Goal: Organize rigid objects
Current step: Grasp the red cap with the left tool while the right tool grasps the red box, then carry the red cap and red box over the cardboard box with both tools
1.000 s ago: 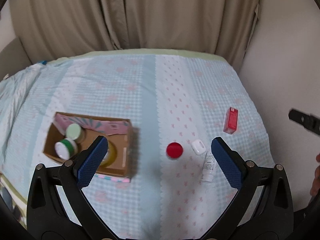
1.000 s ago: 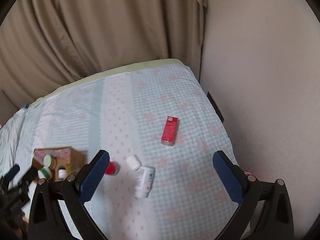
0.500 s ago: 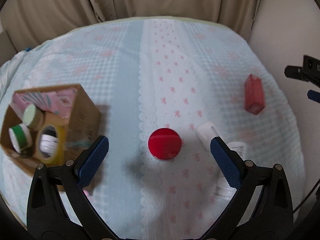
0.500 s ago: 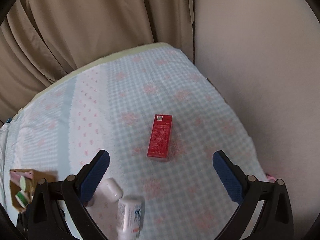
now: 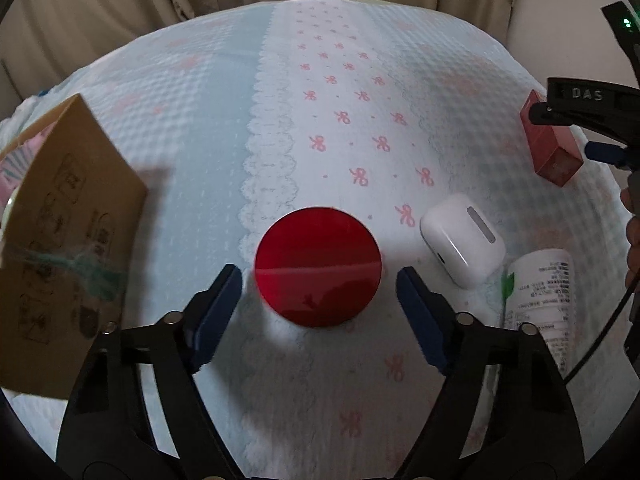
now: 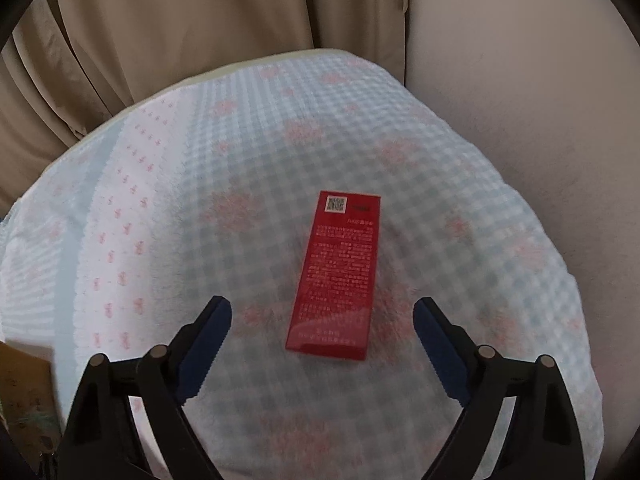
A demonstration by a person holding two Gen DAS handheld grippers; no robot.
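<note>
**Both grippers lined up over their targets, nothing gripped yet**

I had the left gripper (image 5: 319,280) low over the bedspread (image 5: 280,92), its blue pads spread apart to either side of the red round lid (image 5: 318,266). The lid sat flat at the centre of the left wrist frame, between the fingers but touching neither; I judged that straddle was the point, so that closing would catch its rim from both sides. The cardboard box (image 5: 60,216) stood at the left edge of that frame, near enough to serve as the drop-off, which is why I read this as a pick for the box. Just right of the lid lay the white earbud case (image 5: 462,242), and below it, at the lower right, a white bottle (image 5: 540,292) on its side; both were left alone for now, close to the right finger but apart from it.

In the right wrist frame, the right gripper (image 6: 322,320) was likewise released, its jaws wide around the near end of the red carton (image 6: 340,272). The carton lay lengthwise, running away from the camera at the centre of the frame, so the fingers faced its long narrow sides, the easier span to pinch. Whether the pads were already down at carton height I could not be sure, as the cloth there was blurred. A corner of the box showed at the lower left.
</note>
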